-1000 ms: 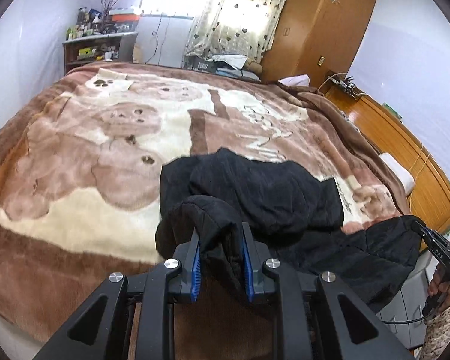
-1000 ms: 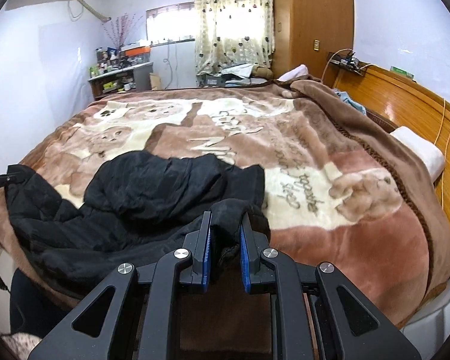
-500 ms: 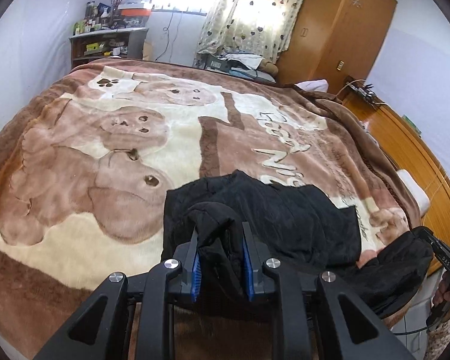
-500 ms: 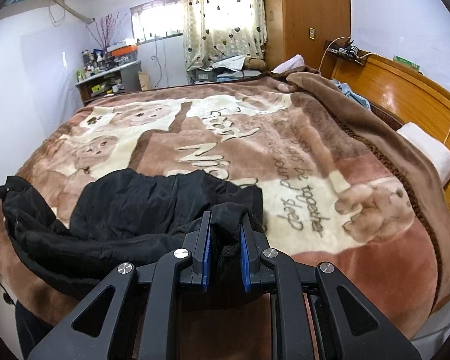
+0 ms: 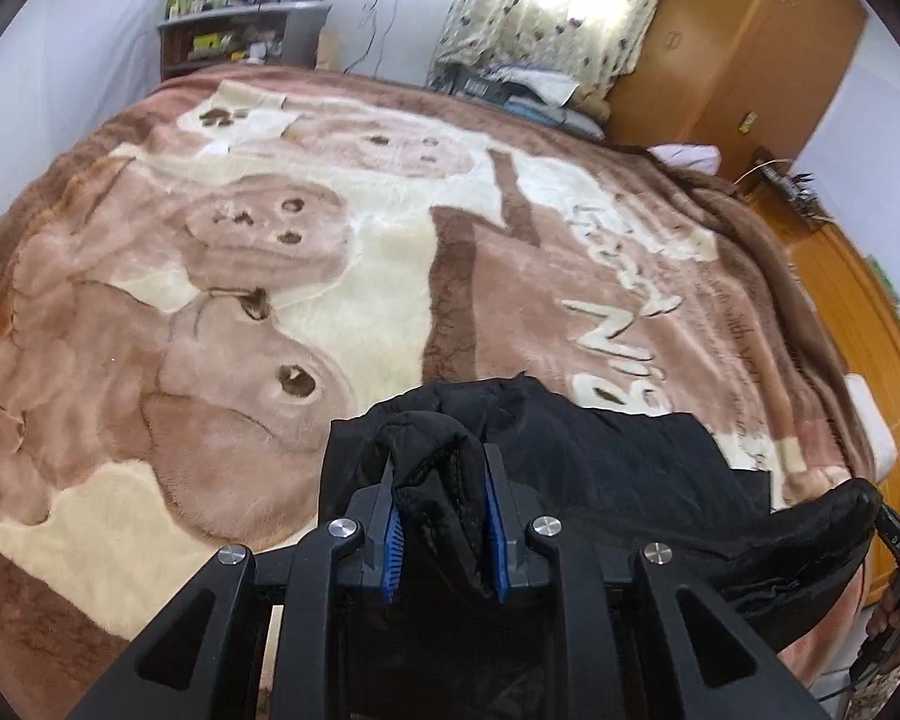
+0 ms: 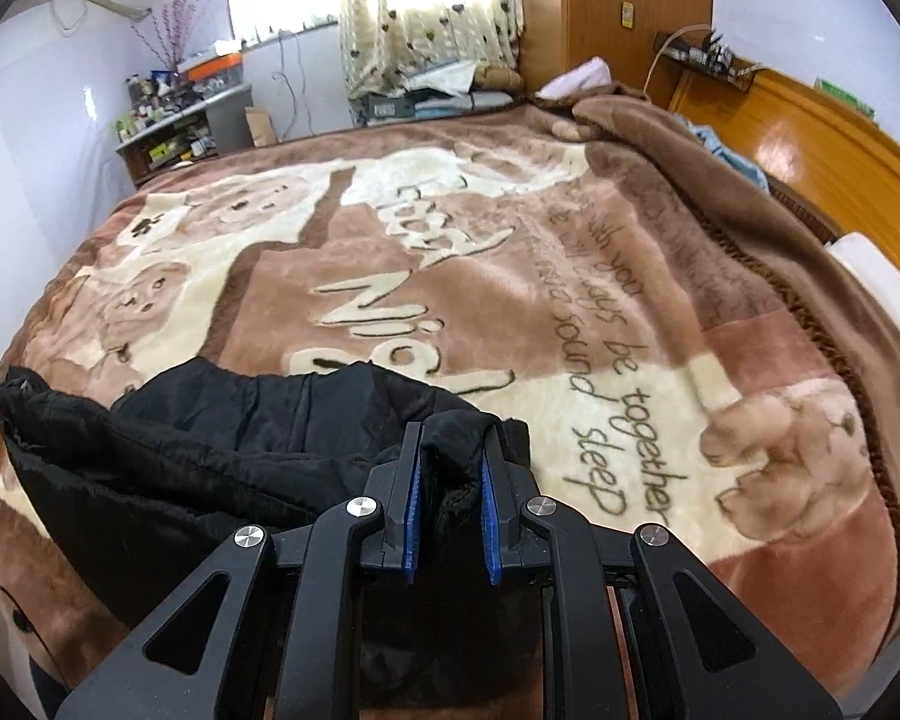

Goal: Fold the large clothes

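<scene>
**Black jacket pinched at both corners, spread over the bed**

The black padded jacket [image 5: 600, 480] lies at the near edge of the bed, part of it flat on the blanket [image 5: 360, 276] and part hanging from my two grips. My left tool [image 5: 439, 516] has its blue pads pressed onto a bunched fold of the jacket, and my right tool [image 6: 450, 510] pinches another bunched fold the same way, both narrowed onto thick fabric and not fully together. I judge that I hold two corners apart like this so the edge between them stays stretched and the cloth can be laid out square before a fold; gripping one point alone would let it sag into a heap.

Around it, the plush brown and cream blanket with bears and lettering covers the whole bed and gives a wide, soft place to work. Beyond the far edge stand a cluttered shelf [image 5: 246, 42], a patterned curtain [image 6: 426, 6] and a wooden wardrobe [image 5: 732, 42]; the wooden headboard [image 6: 810, 132] and a white pillow [image 6: 882, 288] lie to my right. Nothing lies on the blanket ahead of the jacket, though its pile may drag on the fabric.
</scene>
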{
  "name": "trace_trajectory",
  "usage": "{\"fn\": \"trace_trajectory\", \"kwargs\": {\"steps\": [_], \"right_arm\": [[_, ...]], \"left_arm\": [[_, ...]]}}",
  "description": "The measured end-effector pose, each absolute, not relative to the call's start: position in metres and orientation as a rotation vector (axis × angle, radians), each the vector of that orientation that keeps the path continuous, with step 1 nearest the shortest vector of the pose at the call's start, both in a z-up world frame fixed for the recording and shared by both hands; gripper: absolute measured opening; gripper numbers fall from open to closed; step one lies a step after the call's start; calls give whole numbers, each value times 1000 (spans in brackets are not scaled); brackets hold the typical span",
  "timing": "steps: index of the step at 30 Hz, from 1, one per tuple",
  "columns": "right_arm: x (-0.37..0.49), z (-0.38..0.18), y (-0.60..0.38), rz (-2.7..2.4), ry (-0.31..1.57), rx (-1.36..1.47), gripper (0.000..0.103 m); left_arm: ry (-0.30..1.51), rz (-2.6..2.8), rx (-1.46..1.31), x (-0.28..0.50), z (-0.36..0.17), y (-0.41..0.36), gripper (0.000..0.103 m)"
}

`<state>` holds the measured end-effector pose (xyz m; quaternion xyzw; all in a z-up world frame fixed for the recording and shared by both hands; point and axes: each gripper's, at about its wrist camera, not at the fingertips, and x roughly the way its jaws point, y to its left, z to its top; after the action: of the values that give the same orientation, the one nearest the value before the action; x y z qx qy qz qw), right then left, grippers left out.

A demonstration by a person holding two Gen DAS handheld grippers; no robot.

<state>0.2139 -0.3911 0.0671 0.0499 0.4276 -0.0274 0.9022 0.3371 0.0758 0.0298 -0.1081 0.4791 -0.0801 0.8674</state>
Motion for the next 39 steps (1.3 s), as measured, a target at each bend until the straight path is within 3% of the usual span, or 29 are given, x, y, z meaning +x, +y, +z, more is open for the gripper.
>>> {"fn": "trace_trajectory", "kwargs": {"steps": [8,10,14,16,19,23,30,37,38,39], "right_arm": [[270,46,-398,-103,974,110,20],[282,46,-400,-143,969,86,23],[283,53,-410,-142,932,139,24],[277,57,-417,-146,896,139,33],[257,55,-431,-119,856,145,49],[246,32,-440,-48,916,141,54],[257,-10,-435,92,963,197,69],[286,-29,-419,143,1024,150,69],[289,-31,-420,139,1034,166,69],[290,-32,-420,128,1042,177,65]], "left_arm": [[1071,-152,-252,385,1,75,28],[1062,-119,-263,393,-1,80,47],[970,-141,-331,392,11,101,60],[951,-140,-335,388,13,112,79],[932,-179,-340,377,12,130,79],[987,-215,-307,371,-13,143,87],[1099,-317,-249,377,-59,116,88],[1121,-348,-273,396,-68,94,86],[1124,-335,-261,398,-69,92,82],[1120,-330,-261,398,-68,89,69]]}}
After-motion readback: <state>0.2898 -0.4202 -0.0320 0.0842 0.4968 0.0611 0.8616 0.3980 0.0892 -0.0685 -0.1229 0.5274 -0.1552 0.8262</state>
